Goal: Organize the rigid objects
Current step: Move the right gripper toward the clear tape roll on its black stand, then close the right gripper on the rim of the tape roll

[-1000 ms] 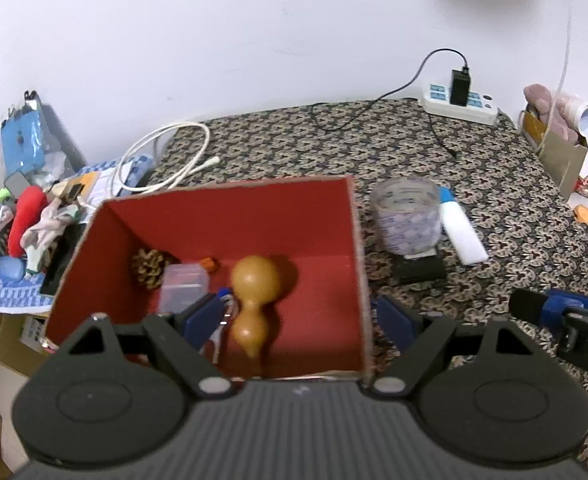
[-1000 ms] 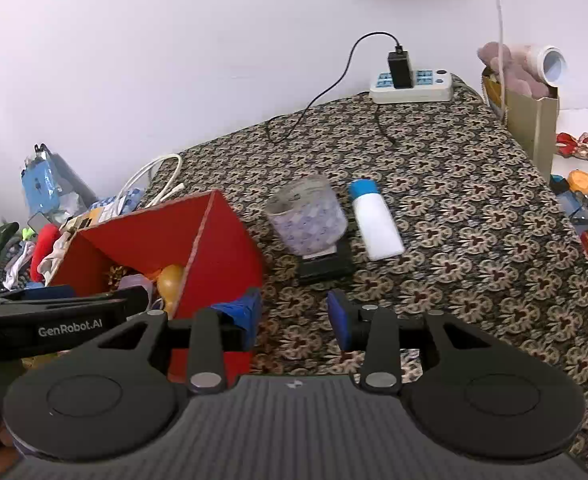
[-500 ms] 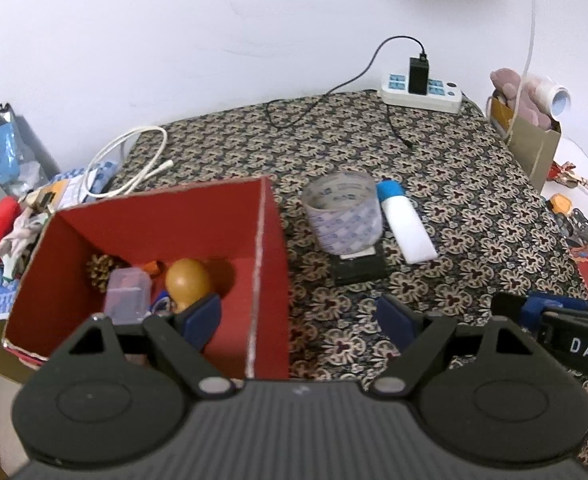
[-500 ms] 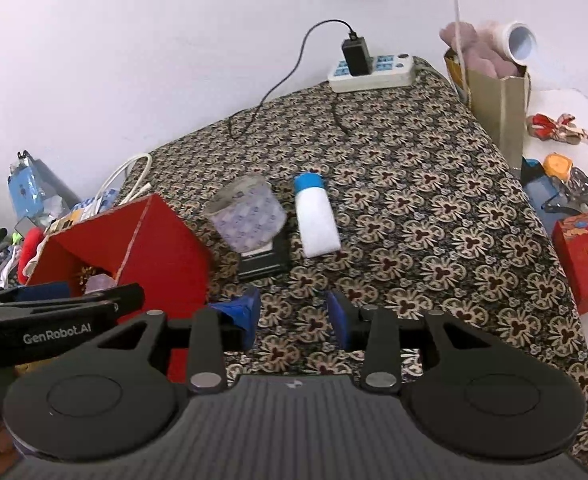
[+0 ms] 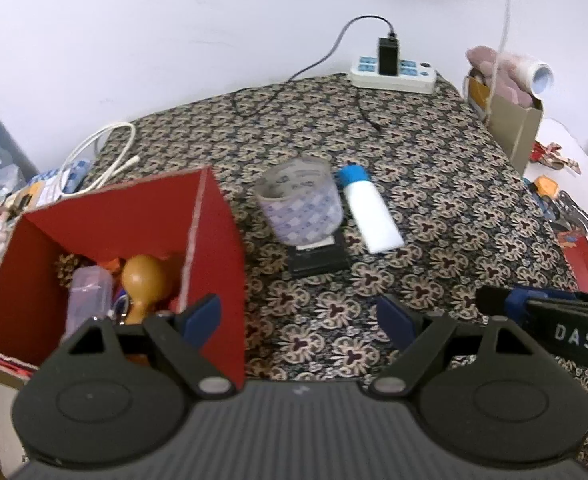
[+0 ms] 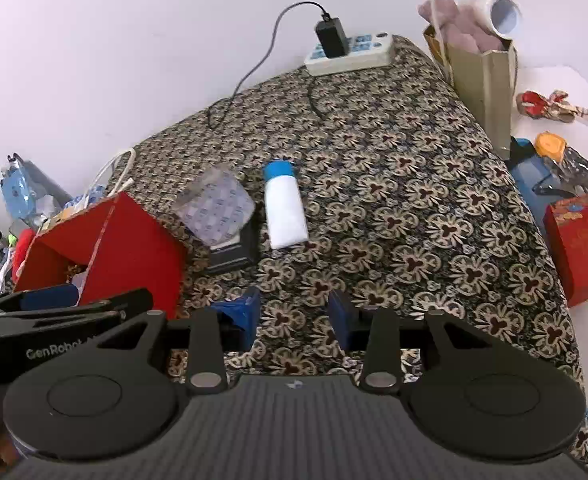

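Both jaws gape empty; steer the right gripper (image 6: 294, 316) forward onto the white bottle (image 6: 284, 210) (blue-capped), pinching mid-body.

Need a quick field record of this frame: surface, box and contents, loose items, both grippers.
surface: patterned cloth
box: red box, open top, left side
box contents: gourd, clear container, pinecone; rest hidden
loose items: tape roll resting on black block; white bottle lying beside it
left gripper: open, empty
right gripper: open, empty
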Available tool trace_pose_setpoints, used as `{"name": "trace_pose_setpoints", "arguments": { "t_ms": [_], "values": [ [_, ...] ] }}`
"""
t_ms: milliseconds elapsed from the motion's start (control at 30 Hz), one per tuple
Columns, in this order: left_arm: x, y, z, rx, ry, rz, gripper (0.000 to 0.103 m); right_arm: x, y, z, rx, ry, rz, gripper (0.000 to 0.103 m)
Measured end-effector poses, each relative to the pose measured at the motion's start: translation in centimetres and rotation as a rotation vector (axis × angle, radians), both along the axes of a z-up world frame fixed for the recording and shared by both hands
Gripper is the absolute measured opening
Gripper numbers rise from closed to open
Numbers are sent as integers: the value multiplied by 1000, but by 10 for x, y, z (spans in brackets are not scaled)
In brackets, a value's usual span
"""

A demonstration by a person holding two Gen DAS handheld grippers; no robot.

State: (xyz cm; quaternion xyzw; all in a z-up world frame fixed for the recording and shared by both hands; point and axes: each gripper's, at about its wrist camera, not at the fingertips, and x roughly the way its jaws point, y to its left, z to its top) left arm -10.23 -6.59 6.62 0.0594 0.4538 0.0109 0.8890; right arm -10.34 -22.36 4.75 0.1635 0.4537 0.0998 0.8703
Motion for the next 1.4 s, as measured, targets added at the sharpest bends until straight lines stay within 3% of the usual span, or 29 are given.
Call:
{"name": "trace_pose_setpoints", "arguments": {
  "t_ms": [333,633,833,1067,1200,1400],
  "values": [
    [-5,-26,-36,-59,-35,-111,85,16,-32,-25,48,59,-42,22],
    [13,-33,-60,-44,-119,-149,85,61,-34,-41,146,84,47,22],
    [26,-28,-56,-10,-198,-123,85,96,-24,-45,201,89,111,22],
    [50,-17,-56,20,-235,-76,85,147,-6,-27,362,87,157,26],
    [58,-17,-64,37,-226,-51,85,175,28,-19,315,79,233,26],
    [71,-14,-78,48,-206,-11,85,205,70,-31,236,102,317,26]
  ]
}}
